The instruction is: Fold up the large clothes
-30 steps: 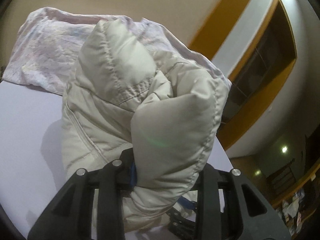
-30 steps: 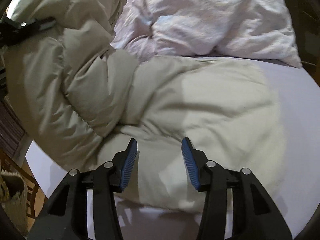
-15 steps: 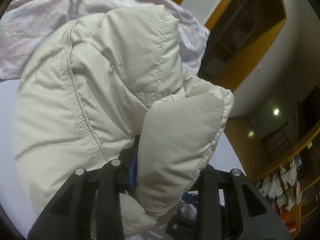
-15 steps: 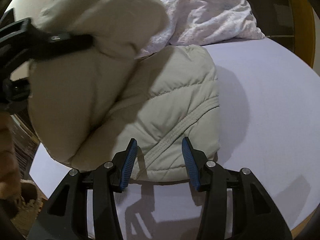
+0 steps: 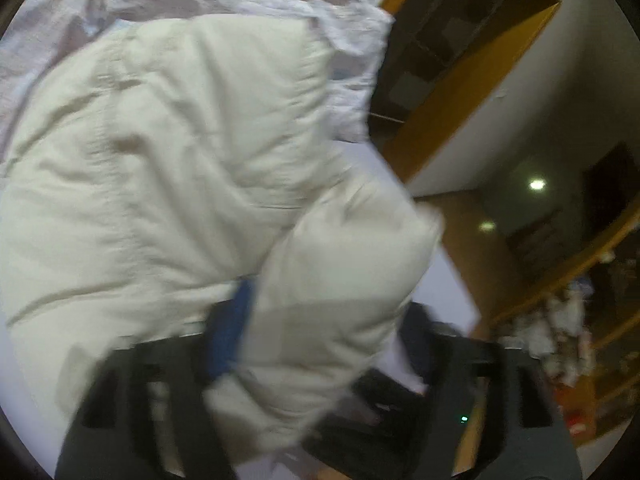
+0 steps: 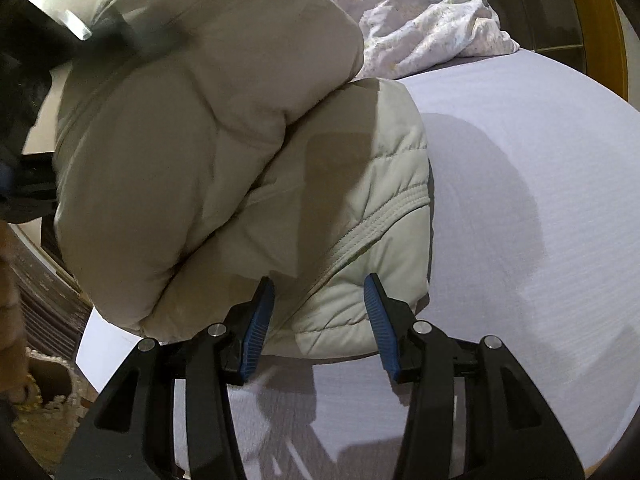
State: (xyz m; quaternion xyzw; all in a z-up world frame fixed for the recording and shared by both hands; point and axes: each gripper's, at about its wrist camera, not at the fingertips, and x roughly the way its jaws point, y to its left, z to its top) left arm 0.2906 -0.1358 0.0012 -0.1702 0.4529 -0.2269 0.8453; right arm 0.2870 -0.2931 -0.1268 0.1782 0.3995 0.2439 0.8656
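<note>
A cream puffer jacket [image 6: 224, 168] lies bunched on the lilac bed sheet [image 6: 520, 184]. My left gripper [image 5: 320, 320] is shut on a thick fold of the jacket [image 5: 168, 160] and holds it lifted over the rest; the view is blurred by motion. That gripper shows at the left edge of the right wrist view [image 6: 24, 184]. My right gripper [image 6: 318, 316] is open, its blue pads on either side of the jacket's near hem, just above the sheet.
A crumpled pale floral duvet [image 6: 420, 12] lies behind the jacket. The bed's left edge [image 6: 88, 344] drops to a floor with a rug. An orange-trimmed shelf unit [image 5: 472, 80] and cluttered shelves [image 5: 560, 340] stand to the right.
My left gripper has carried the held fold further across over the jacket, and its view has swung right. My right gripper has stayed open at the hem, slightly closer.
</note>
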